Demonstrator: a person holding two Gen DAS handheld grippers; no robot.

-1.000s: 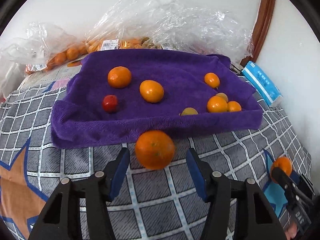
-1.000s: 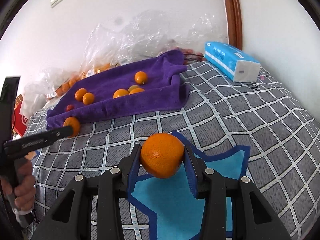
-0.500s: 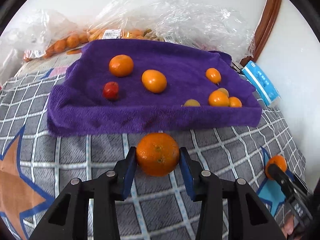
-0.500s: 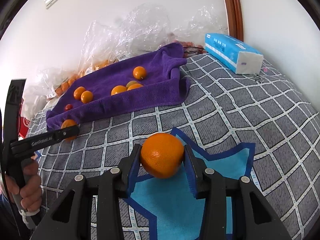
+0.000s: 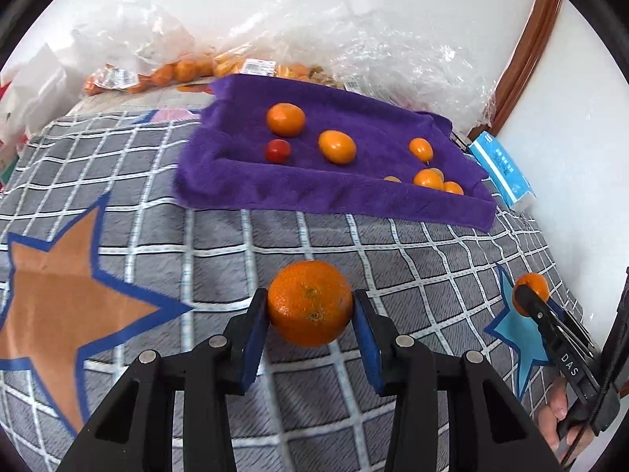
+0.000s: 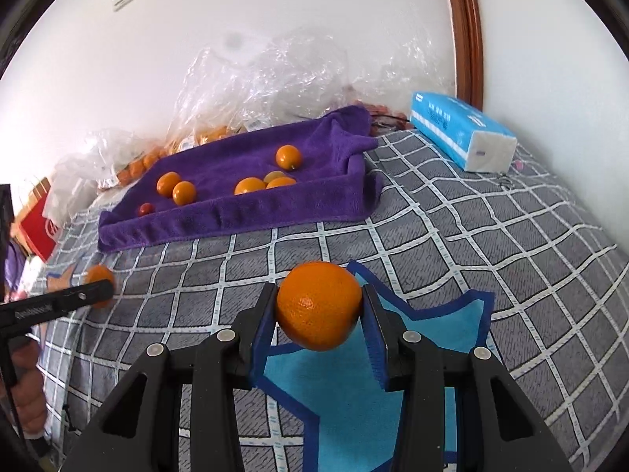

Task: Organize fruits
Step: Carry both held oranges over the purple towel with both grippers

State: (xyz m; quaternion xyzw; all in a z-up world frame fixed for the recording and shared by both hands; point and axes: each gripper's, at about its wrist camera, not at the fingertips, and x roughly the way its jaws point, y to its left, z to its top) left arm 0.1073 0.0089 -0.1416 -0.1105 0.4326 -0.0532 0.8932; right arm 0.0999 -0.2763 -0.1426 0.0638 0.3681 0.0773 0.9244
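My left gripper [image 5: 310, 306] is shut on an orange mandarin [image 5: 309, 302], held above the grey checked bedspread in front of the purple towel [image 5: 314, 192]. The right gripper [image 6: 318, 306] is shut on a second mandarin [image 6: 318, 305] over a blue star patch [image 6: 354, 389]. In the left wrist view the right gripper [image 5: 528, 295] shows at the far right with its mandarin [image 5: 535, 280]. In the right wrist view the left gripper [image 6: 103, 287] shows at the far left with its mandarin [image 6: 98, 274]. On the towel lie several oranges [image 5: 285, 118] and one small red fruit [image 5: 277, 151].
Clear plastic bags [image 5: 354, 59] with more oranges lie behind the towel against the white wall. A blue tissue pack [image 6: 462, 133] sits at the right by a brown door frame. An orange star patch [image 5: 59, 306] marks the bedspread at left. A red bag [image 6: 37, 228] stands far left.
The left gripper closed on the mandarin that lay at the towel's front edge, then drew back from the towel with it. The right gripper kept still with its mandarin.
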